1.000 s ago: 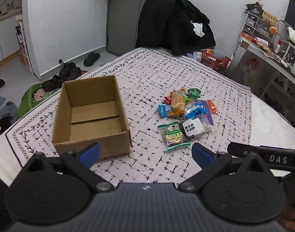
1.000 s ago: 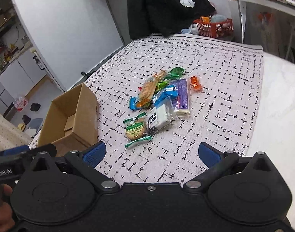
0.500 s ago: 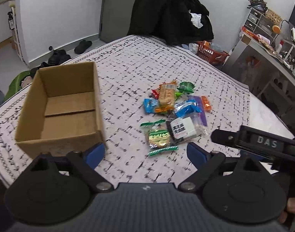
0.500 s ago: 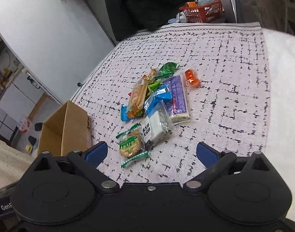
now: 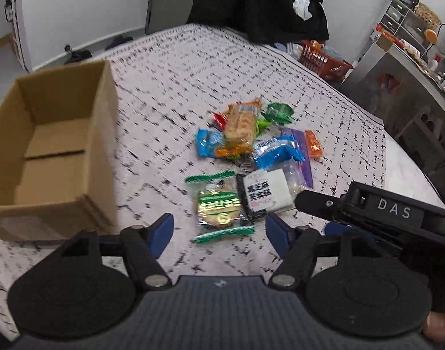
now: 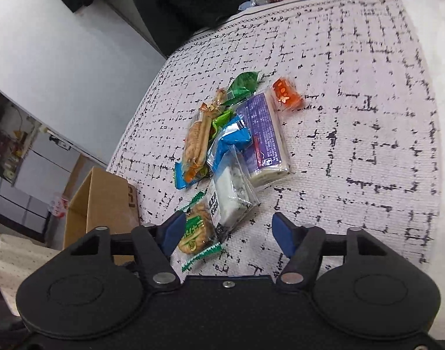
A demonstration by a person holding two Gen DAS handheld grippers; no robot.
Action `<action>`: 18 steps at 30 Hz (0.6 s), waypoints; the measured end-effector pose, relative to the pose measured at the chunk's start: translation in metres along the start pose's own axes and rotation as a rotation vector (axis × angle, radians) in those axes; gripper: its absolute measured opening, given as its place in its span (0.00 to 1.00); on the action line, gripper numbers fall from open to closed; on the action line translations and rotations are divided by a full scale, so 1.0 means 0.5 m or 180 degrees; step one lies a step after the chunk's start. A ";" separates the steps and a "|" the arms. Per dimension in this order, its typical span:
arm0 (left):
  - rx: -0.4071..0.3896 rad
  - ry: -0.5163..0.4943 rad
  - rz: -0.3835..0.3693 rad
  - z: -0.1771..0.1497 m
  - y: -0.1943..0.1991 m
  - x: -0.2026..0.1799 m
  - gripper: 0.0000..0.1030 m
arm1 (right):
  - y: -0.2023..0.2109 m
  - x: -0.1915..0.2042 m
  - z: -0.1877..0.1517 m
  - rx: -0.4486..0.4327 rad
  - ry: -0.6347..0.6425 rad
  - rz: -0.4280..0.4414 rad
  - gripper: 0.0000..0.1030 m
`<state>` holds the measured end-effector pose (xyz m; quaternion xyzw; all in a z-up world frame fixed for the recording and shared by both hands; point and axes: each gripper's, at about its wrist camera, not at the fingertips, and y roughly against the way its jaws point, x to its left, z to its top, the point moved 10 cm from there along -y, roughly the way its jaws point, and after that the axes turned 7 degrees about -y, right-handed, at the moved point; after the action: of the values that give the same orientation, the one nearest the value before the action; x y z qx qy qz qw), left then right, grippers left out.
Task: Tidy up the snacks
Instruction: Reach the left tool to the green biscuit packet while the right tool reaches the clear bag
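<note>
A heap of wrapped snacks lies on the patterned cloth (image 5: 170,67). Nearest me is a green-edged biscuit pack (image 5: 219,206) (image 6: 195,230), with a white cake pack (image 5: 262,193) (image 6: 229,197) beside it. Behind those sit a blue packet (image 5: 276,150), a long cracker pack (image 5: 240,122) (image 6: 196,140), a purple bar (image 6: 264,137) and an orange sweet (image 6: 286,94). My left gripper (image 5: 219,232) hovers just short of the biscuit pack, jaws closing, pads clear of it. My right gripper (image 6: 229,230) hangs over the two nearest packs, jaws closing, gripping nothing. An open, empty cardboard box (image 5: 52,148) (image 6: 103,201) stands left of the heap.
The right gripper's black body (image 5: 397,213) juts in at the right of the left wrist view. Beyond the cloth are a black garment (image 5: 260,3) over a chair, an orange basket (image 5: 324,61) and a cluttered desk (image 5: 412,55). Bare white tabletop (image 6: 444,87) lies right of the cloth.
Both grippers have dropped and come closer to the snack heap, and both pairs of jaws have narrowed. The right gripper has rolled, tilting its view. The snacks and box have not moved.
</note>
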<state>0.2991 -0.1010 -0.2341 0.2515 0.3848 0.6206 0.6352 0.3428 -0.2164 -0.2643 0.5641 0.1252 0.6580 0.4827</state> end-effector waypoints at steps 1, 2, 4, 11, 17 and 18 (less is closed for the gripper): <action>0.0002 -0.0018 -0.0005 0.000 -0.010 -0.004 0.65 | -0.004 -0.002 0.002 0.0010 -0.0020 0.0028 0.61; 0.0011 -0.0048 0.0012 0.000 -0.020 -0.007 0.65 | -0.008 -0.004 0.004 0.0023 -0.0049 0.0053 0.60; 0.0061 -0.0051 0.0054 -0.002 -0.044 -0.006 0.63 | -0.020 -0.013 0.009 0.0051 -0.0115 0.0075 0.58; 0.0144 0.0101 0.0116 0.003 -0.100 0.003 0.61 | -0.058 -0.033 0.023 0.0148 -0.0265 0.0196 0.56; 0.0236 0.0165 0.0183 0.003 -0.141 0.002 0.61 | -0.087 -0.038 0.028 0.0240 -0.0312 0.0258 0.56; 0.0262 0.0155 0.0212 0.000 -0.148 0.003 0.61 | -0.089 -0.039 0.028 0.0243 -0.0314 0.0262 0.56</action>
<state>0.3432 -0.1072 -0.2932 0.2750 0.4168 0.6311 0.5937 0.3749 -0.2147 -0.3032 0.6185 0.1029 0.6435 0.4390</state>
